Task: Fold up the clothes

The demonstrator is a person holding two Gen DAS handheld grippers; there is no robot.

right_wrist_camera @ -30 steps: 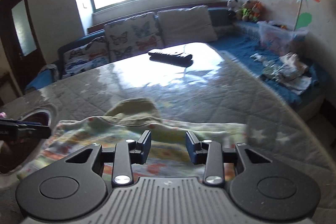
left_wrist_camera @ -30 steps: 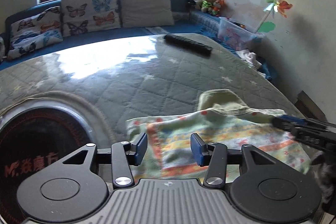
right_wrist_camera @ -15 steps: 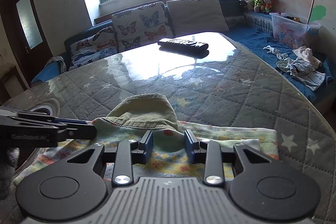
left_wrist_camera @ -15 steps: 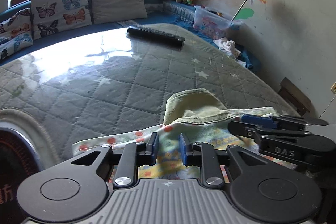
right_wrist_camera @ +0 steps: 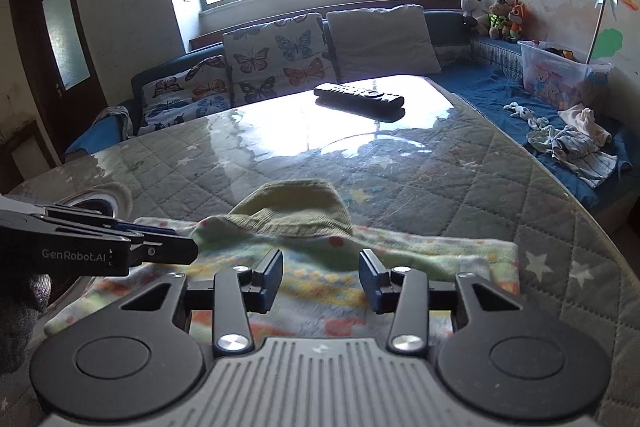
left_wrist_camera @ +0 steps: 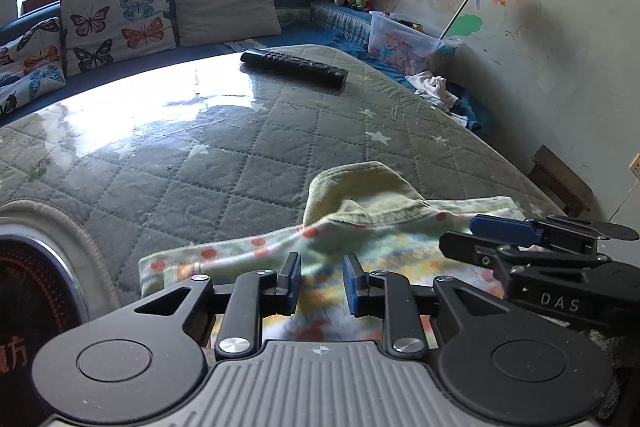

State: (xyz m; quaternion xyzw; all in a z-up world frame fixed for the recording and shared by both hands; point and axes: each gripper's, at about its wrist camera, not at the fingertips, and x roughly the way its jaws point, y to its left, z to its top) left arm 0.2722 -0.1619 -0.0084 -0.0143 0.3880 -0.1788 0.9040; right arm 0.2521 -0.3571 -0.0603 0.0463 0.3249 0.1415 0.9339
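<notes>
A folded, colourful patterned garment (left_wrist_camera: pixel 384 243) with a pale green collar part (left_wrist_camera: pixel 360 195) lies on the quilted table near me; it also shows in the right wrist view (right_wrist_camera: pixel 400 259). My left gripper (left_wrist_camera: pixel 320 283) hovers over its near left part, jaws apart and holding nothing. My right gripper (right_wrist_camera: pixel 320 279) hovers over its middle, jaws wide apart and empty. Each gripper shows in the other's view, the right one (left_wrist_camera: pixel 520 239) at the right, the left one (right_wrist_camera: pixel 120 251) at the left.
A black remote control (left_wrist_camera: pixel 294 67) lies at the far side of the quilted table (left_wrist_camera: pixel 224 163). A sofa with butterfly cushions (right_wrist_camera: pixel 276 59) runs behind. Loose clothes (right_wrist_camera: pixel 568 139) and a plastic toy box (right_wrist_camera: pixel 560 75) sit at the right. A round dark inset (left_wrist_camera: pixel 28 307) is at the table's left.
Both grippers' jaws have widened since half a second ago, the right one more. The left gripper had narrowed its jaws over the garment before that. The garment lies still.
</notes>
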